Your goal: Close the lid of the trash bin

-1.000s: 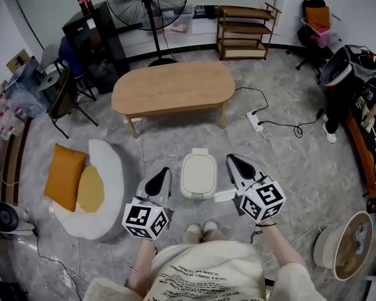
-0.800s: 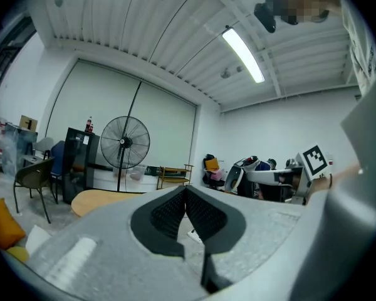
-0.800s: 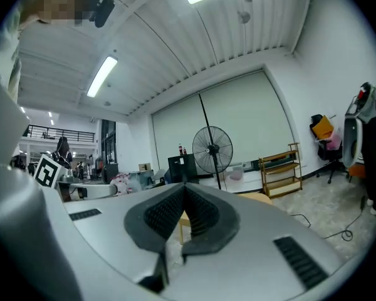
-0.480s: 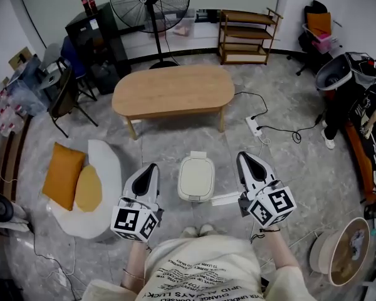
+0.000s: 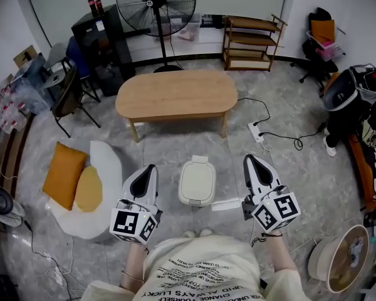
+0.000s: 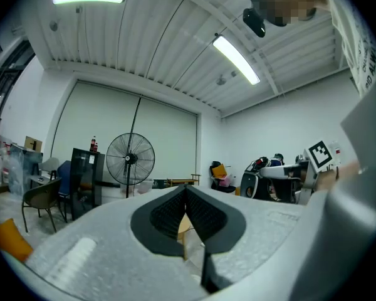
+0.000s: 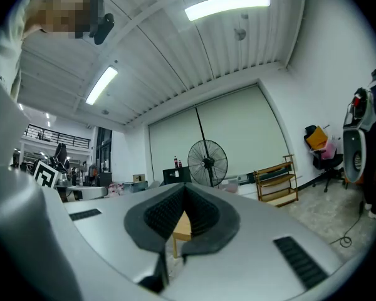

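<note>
The white trash bin (image 5: 197,182) stands on the grey floor just ahead of the person's feet, its lid lying flat down on top. My left gripper (image 5: 151,167) hangs to the bin's left, apart from it, jaws shut with nothing between them. To the bin's right, also clear of it, my right gripper (image 5: 249,158) is shut and empty too. In the left gripper view the left gripper (image 6: 185,190) points level across the room with its pads meeting. The right gripper (image 7: 185,190) looks the same in the right gripper view. Neither gripper view shows the bin.
An oval wooden table (image 5: 175,95) stands beyond the bin, with a standing fan (image 5: 155,2) and a wooden shelf (image 5: 250,42) behind it. An orange cushion (image 5: 64,175) lies on a white mat (image 5: 109,165) at the left. A power strip with cable (image 5: 258,132) lies to the right.
Both grippers have drawn outward from the bin's sides and come up toward the camera. The bin and its lid look the same.
</note>
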Motion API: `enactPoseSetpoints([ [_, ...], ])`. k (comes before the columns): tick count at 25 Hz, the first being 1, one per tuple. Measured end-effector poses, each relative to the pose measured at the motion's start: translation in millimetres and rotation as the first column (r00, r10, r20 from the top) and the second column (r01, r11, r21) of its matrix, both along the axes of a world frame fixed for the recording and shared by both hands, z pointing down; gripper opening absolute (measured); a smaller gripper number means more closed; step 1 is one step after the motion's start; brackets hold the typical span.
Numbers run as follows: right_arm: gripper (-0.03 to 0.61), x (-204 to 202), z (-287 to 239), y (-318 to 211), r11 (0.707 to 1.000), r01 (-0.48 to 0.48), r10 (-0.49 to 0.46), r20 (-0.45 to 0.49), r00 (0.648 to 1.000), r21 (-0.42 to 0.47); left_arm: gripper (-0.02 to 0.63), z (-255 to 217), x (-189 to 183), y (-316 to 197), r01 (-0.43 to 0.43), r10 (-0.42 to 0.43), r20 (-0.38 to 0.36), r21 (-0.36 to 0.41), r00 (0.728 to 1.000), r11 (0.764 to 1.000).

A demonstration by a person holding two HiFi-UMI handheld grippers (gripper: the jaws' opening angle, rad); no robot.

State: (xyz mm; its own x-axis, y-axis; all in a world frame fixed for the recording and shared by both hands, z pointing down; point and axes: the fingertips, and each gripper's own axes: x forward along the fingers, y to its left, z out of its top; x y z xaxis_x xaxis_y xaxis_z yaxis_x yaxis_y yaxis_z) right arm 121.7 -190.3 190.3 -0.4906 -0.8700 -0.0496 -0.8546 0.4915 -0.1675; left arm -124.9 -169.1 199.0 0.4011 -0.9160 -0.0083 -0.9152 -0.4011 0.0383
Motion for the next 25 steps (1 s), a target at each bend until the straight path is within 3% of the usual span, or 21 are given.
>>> enactPoseSetpoints([
  [25,0.004,-12,-7,1,0.999,0.001,0.002,-0.066,0.998,0.038,0.023,3,-6,-1,0.006,-0.006,0.011,-0.014,1.0,1.0],
])
